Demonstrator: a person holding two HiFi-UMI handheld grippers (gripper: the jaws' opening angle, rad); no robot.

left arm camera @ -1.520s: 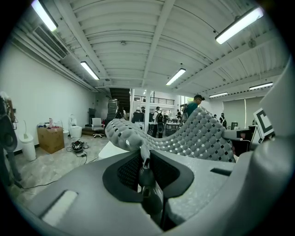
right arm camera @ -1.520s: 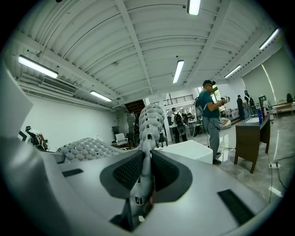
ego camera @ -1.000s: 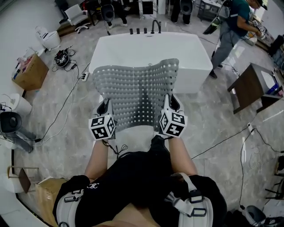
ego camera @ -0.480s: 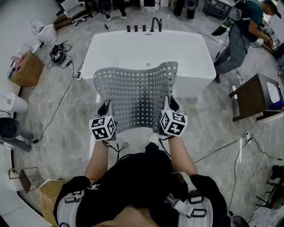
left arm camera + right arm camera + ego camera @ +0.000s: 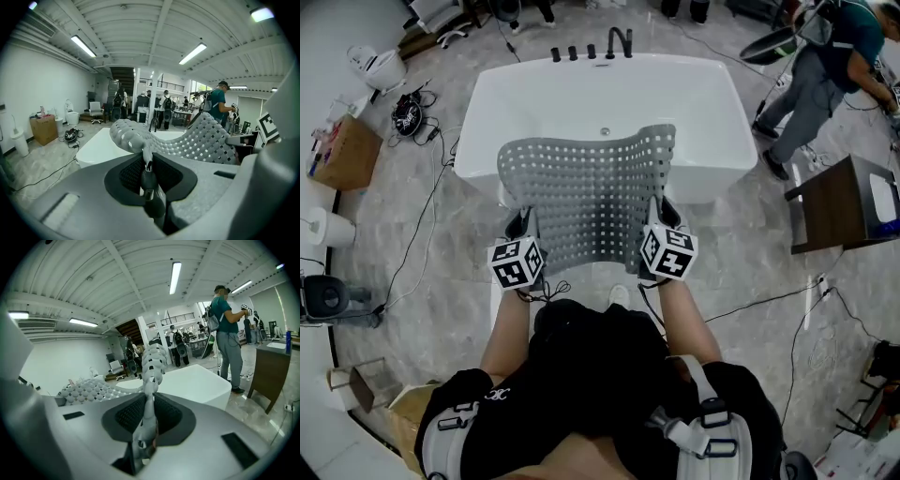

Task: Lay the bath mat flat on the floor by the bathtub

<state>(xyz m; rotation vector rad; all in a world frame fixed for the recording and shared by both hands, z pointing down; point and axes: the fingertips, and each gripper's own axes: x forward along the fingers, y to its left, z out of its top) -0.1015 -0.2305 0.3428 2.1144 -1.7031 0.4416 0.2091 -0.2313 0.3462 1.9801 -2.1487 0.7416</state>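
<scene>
A grey perforated bath mat hangs spread between my two grippers, in the air in front of the white bathtub; its far edge reaches over the tub's near rim. My left gripper is shut on the mat's near left edge, and the mat runs off from its jaws toward the right. My right gripper is shut on the near right edge; there the mat stands edge-on, pinched between the pads. The grey tiled floor lies below.
A person stands at the tub's far right by a dark wooden side table. Cables trail over the floor at left and right. A cardboard box, a white toilet and a small bin stand at left.
The head view has shifted forward, so the bathtub now shows nearer and lower in it. Both grippers keep their hold on the mat at about the same height.
</scene>
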